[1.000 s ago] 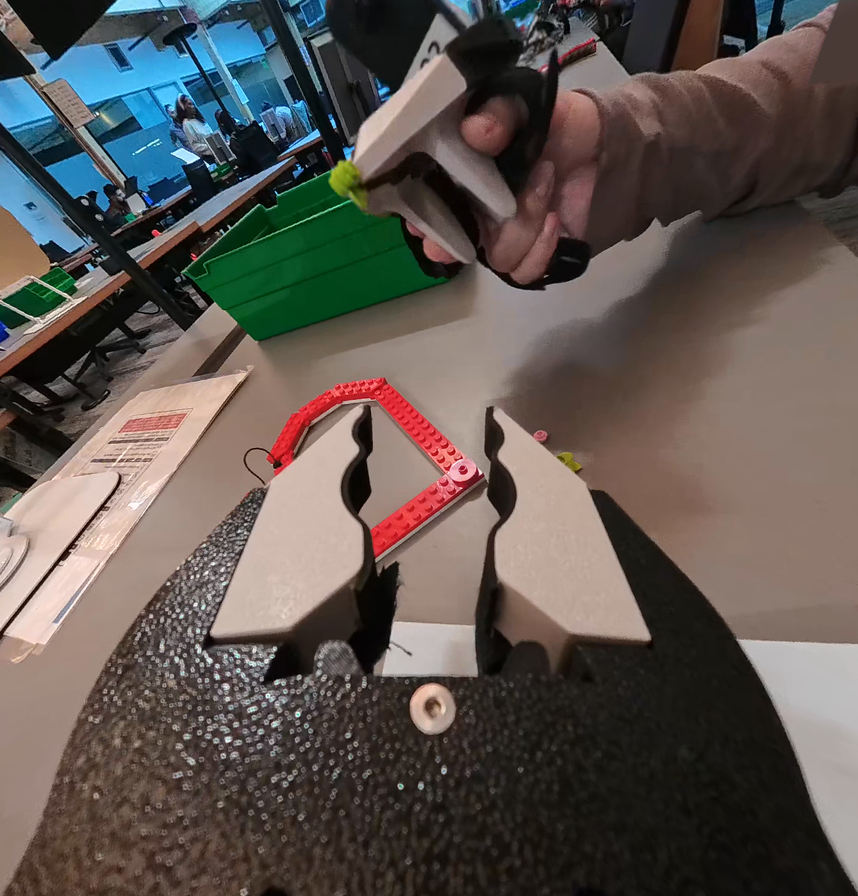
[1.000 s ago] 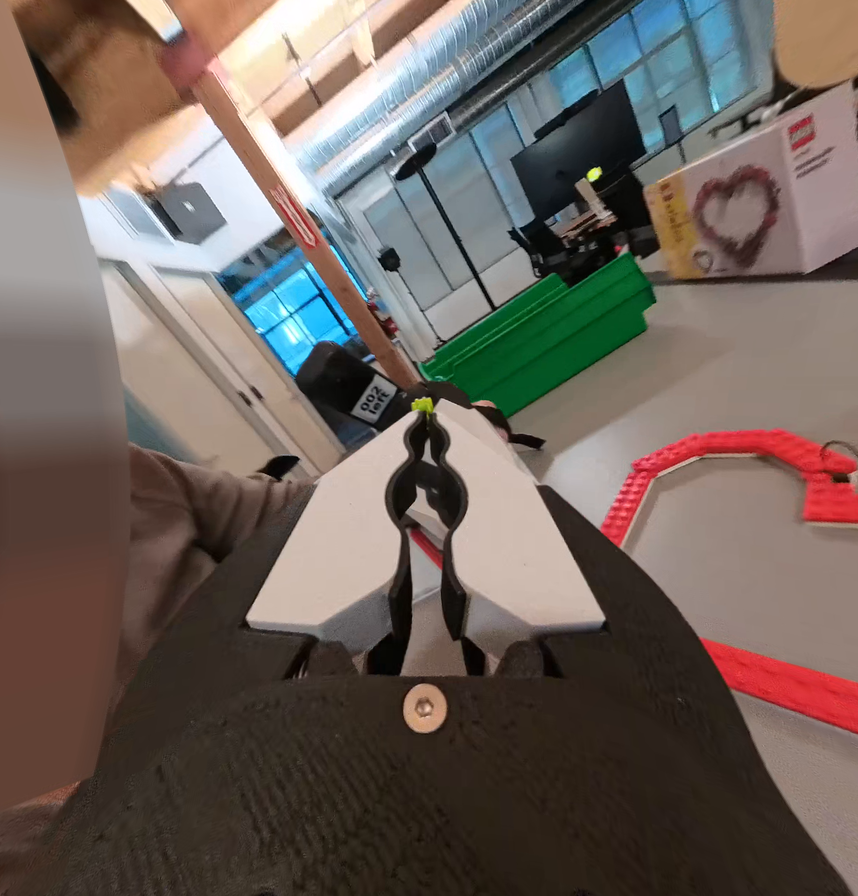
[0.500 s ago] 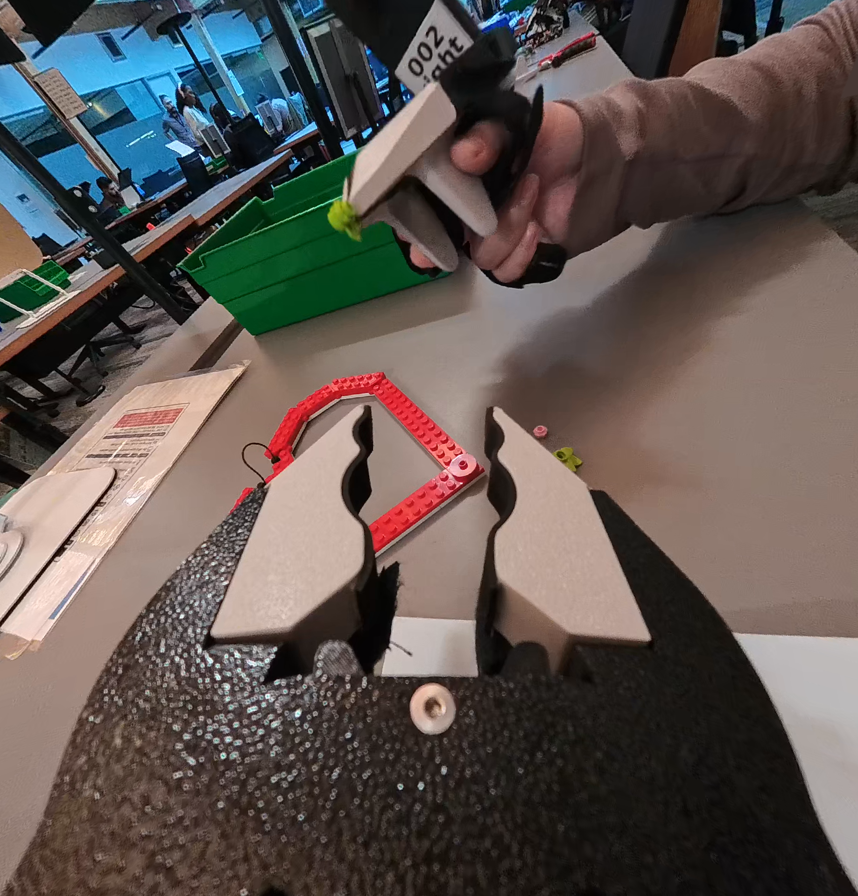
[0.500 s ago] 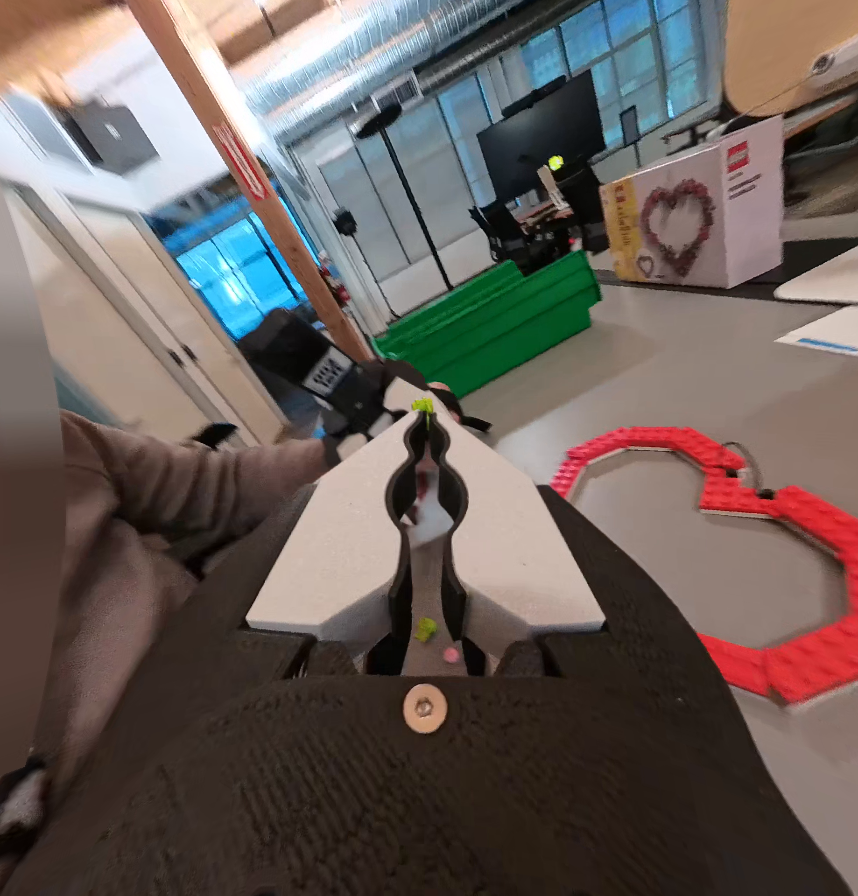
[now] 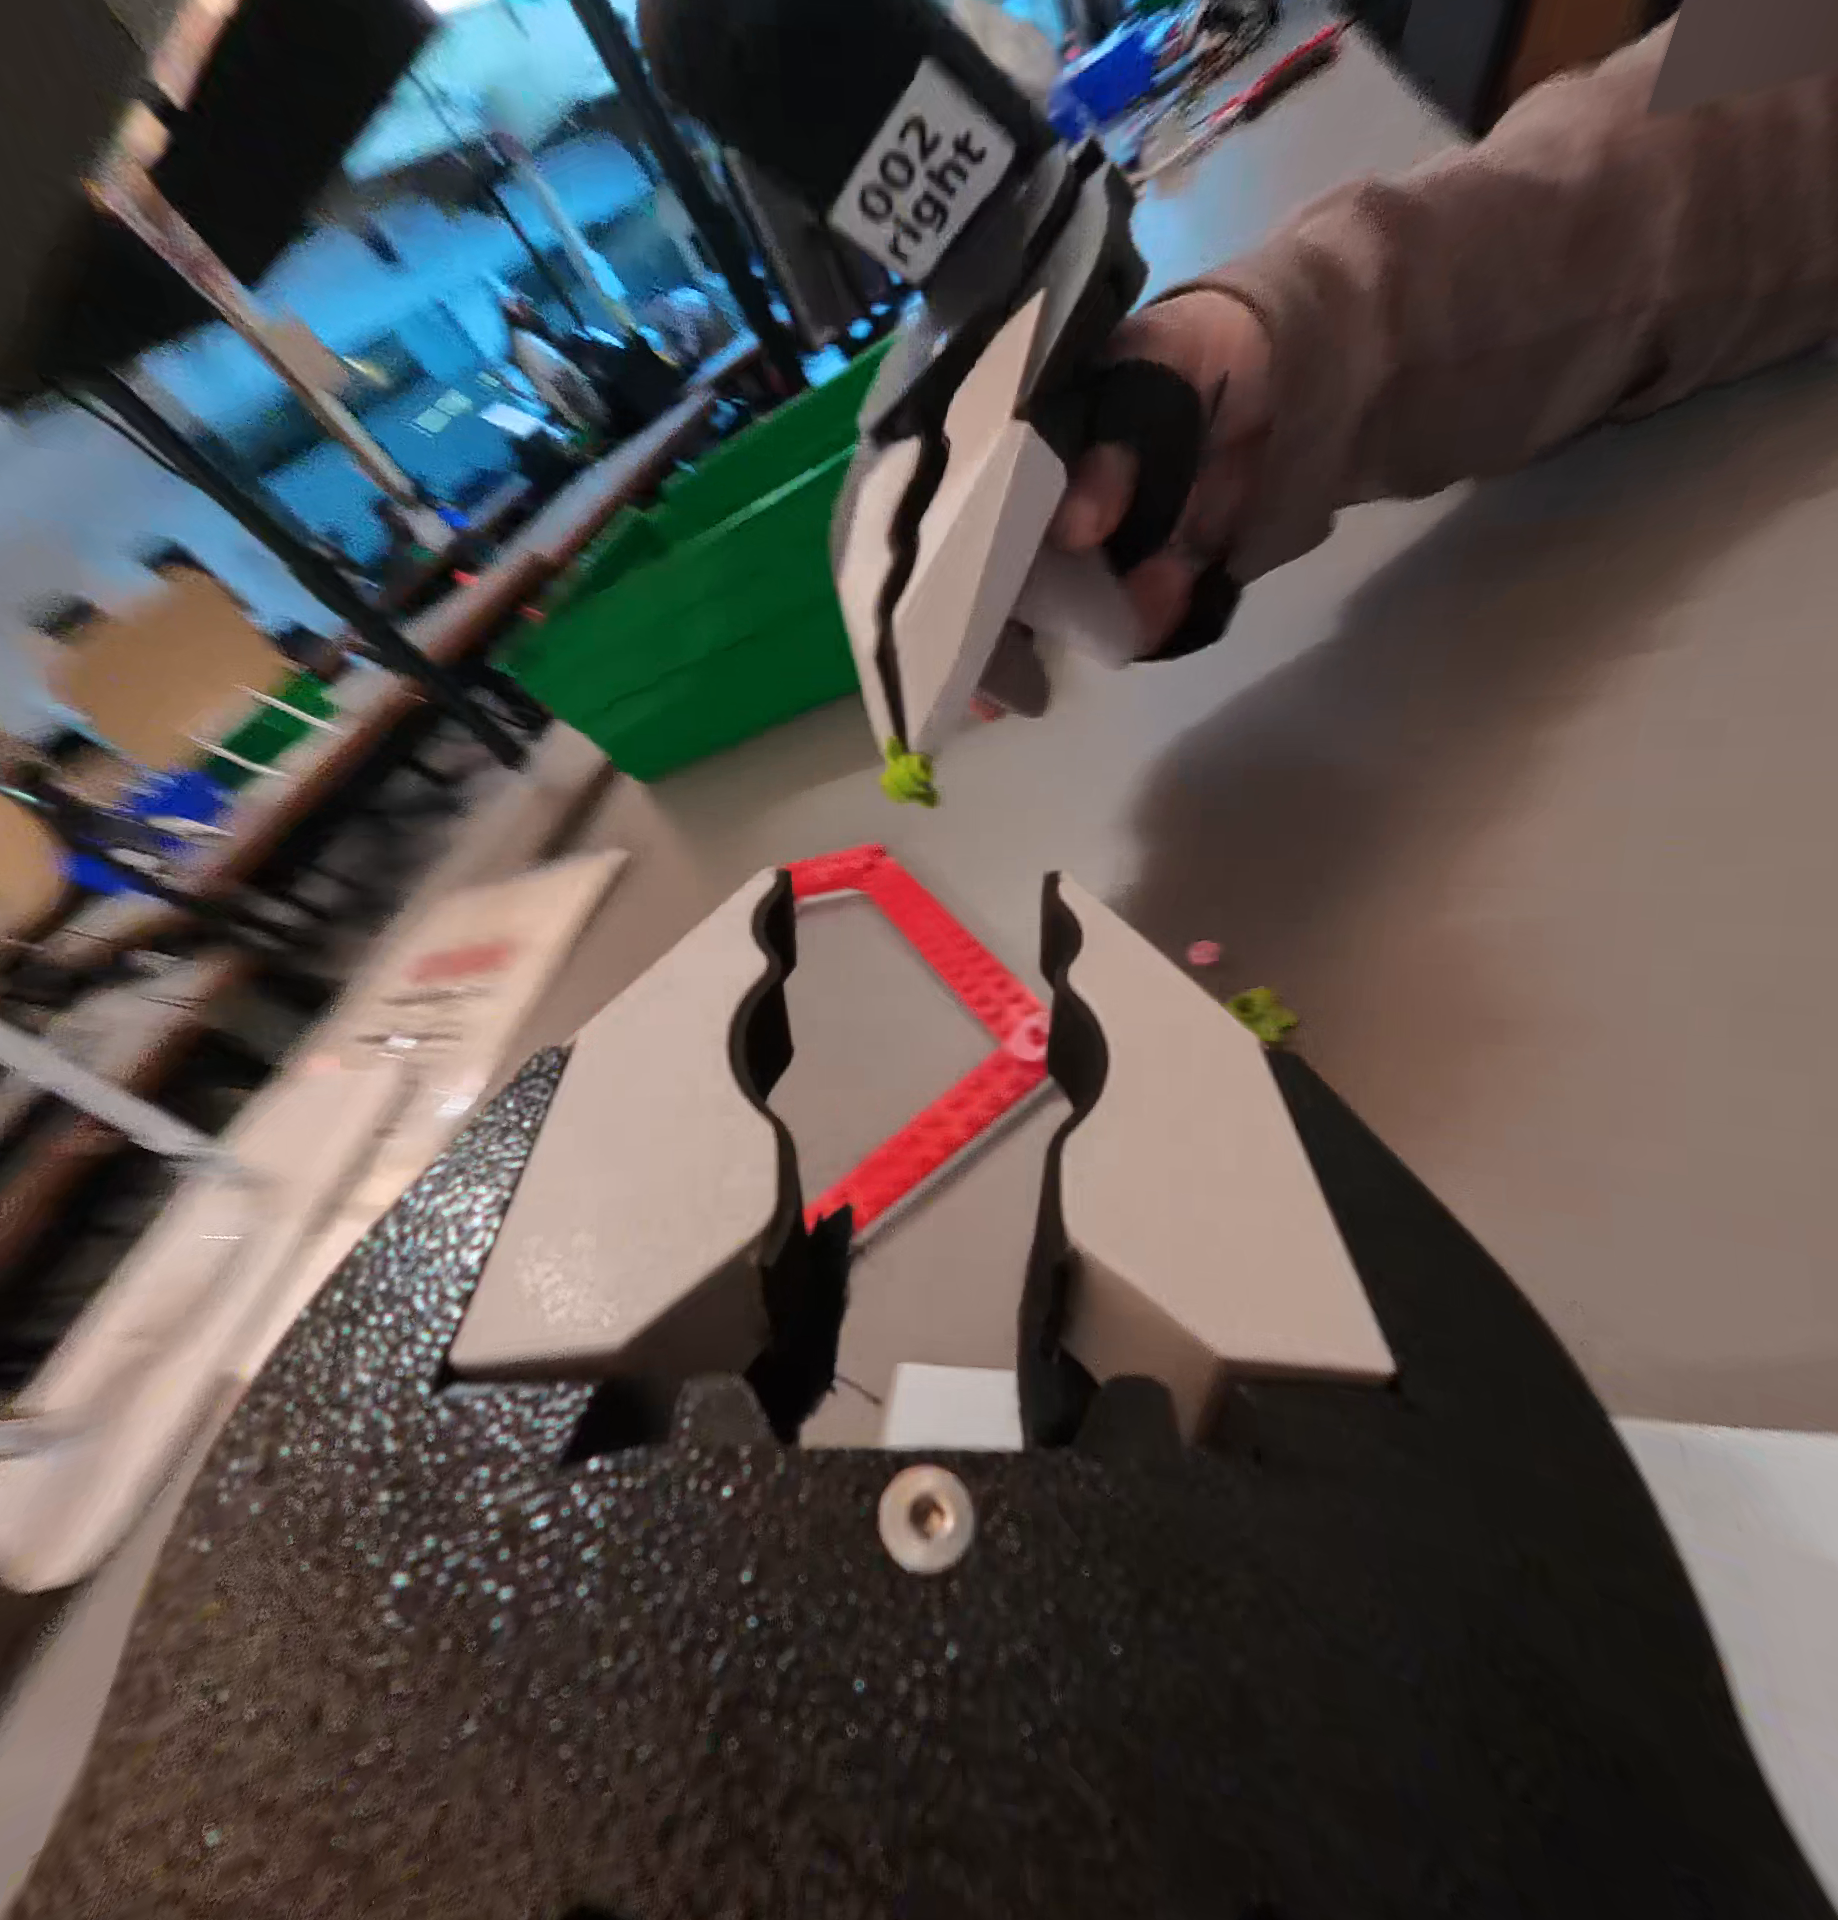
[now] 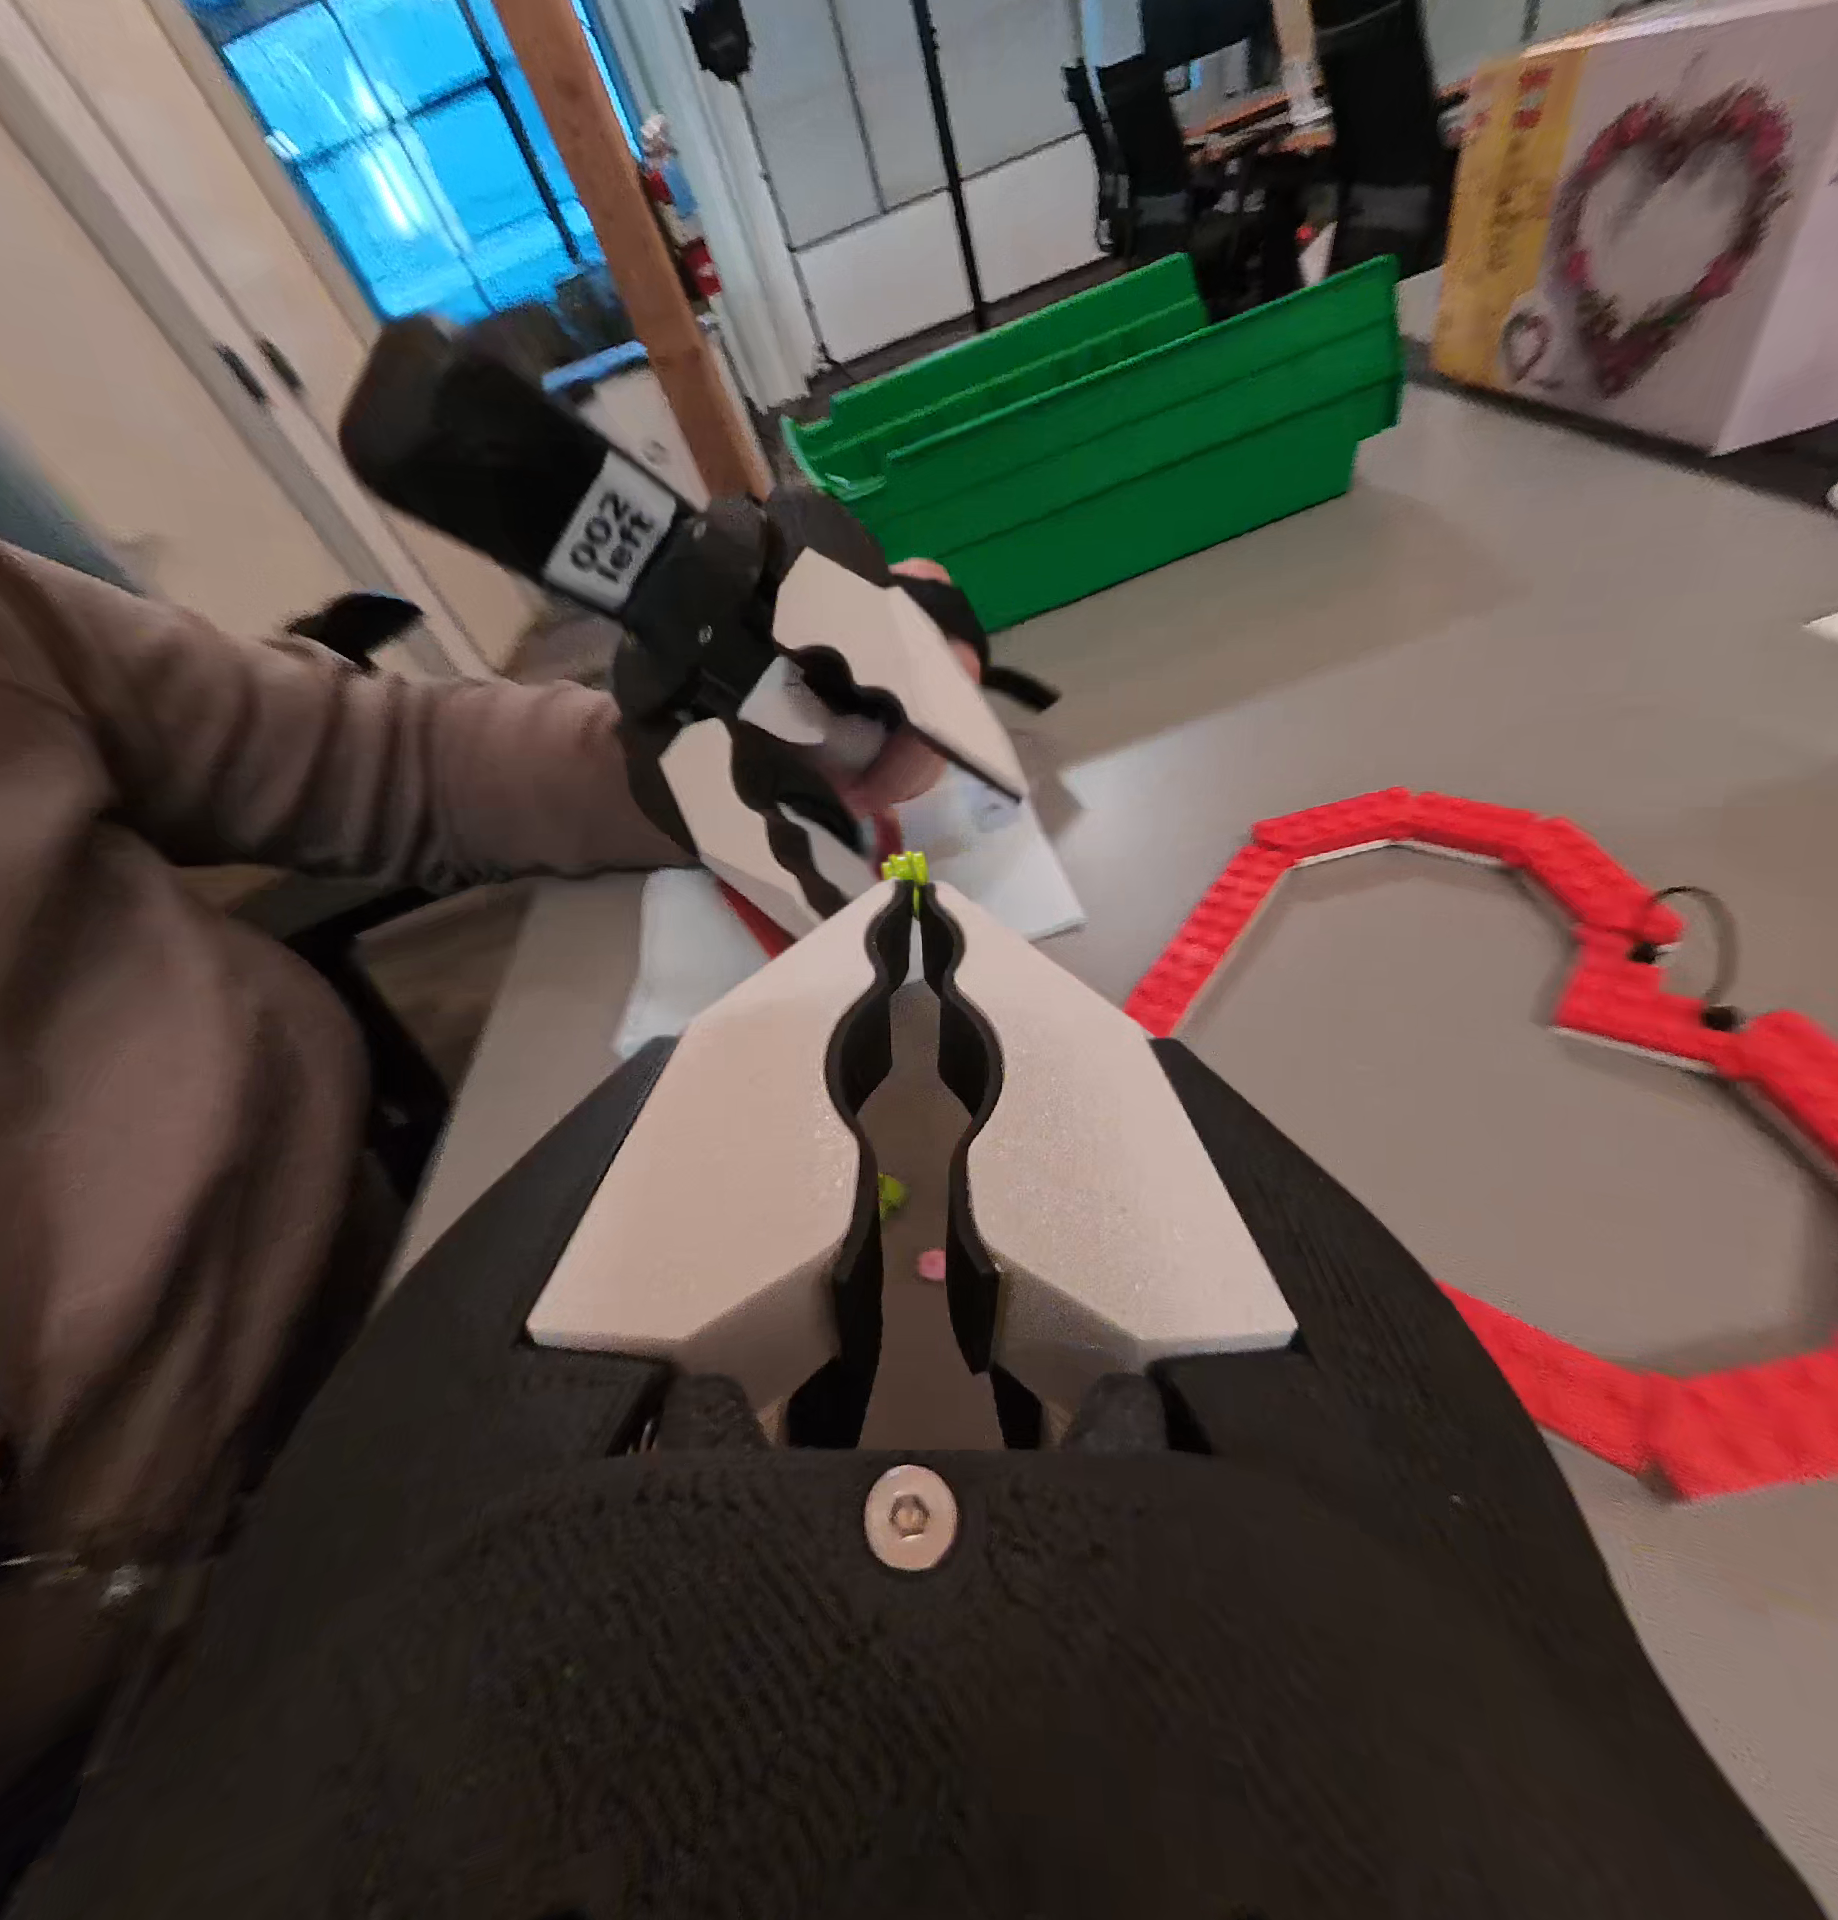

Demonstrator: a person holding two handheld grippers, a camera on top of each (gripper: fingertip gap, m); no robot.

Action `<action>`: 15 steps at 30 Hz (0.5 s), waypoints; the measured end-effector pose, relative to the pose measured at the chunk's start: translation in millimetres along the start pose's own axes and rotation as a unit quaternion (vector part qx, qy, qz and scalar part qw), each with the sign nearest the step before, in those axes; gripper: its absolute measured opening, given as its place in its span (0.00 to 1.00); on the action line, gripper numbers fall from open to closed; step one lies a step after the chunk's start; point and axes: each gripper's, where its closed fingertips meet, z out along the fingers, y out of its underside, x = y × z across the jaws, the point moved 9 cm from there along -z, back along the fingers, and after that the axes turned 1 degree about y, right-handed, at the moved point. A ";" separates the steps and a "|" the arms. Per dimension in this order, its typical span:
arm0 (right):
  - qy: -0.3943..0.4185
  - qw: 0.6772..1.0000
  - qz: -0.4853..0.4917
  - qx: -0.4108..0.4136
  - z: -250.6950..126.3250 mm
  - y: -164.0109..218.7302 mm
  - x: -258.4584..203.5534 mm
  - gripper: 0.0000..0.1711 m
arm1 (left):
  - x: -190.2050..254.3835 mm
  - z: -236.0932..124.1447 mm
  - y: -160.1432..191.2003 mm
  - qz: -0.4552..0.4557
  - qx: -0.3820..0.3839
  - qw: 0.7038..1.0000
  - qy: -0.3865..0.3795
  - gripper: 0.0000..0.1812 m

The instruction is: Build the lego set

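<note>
A red heart-shaped lego frame (image 6: 1580, 1049) lies flat on the grey table; part of it shows between my left fingers (image 5: 946, 1039). My right gripper (image 6: 907, 883) is shut on a small lime-green lego piece (image 6: 904, 868), held in the air above the table; in the left wrist view the gripper (image 5: 899, 753) points down with the piece (image 5: 910, 779) at its tip. My left gripper (image 5: 915, 894) is open and empty, hovering over the frame; it also shows in the right wrist view (image 6: 821, 821). A second lime piece (image 5: 1258, 1013) and a small pink piece (image 5: 1203, 951) lie on the table.
A green bin (image 6: 1102, 457) stands at the back of the table. The lego set's box (image 6: 1663, 239) stands at the far right. Instruction sheets (image 5: 458, 997) lie at the left edge. White paper (image 5: 1746, 1538) lies near me. A pink round stud (image 5: 1029, 1034) sits on the frame.
My right gripper has swung downward with the lime piece, from high above the bin to pointing down just beyond the frame. My left gripper has stayed open and tilted a little.
</note>
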 end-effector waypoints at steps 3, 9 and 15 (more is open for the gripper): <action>-0.053 0.995 0.088 0.004 3.8 2.6 -0.6 0.00 | 7.5 -2.7 -10.6 0.119 -0.003 0.991 -0.058 0.24; -0.119 0.972 0.202 0.013 6.5 8.4 2.2 0.00 | 24.0 1.2 -13.5 0.208 -0.005 0.977 -0.054 0.14; -0.118 0.970 0.213 0.000 8.3 11.8 3.3 0.00 | 22.2 -1.9 -16.2 0.188 0.019 0.981 -0.051 0.12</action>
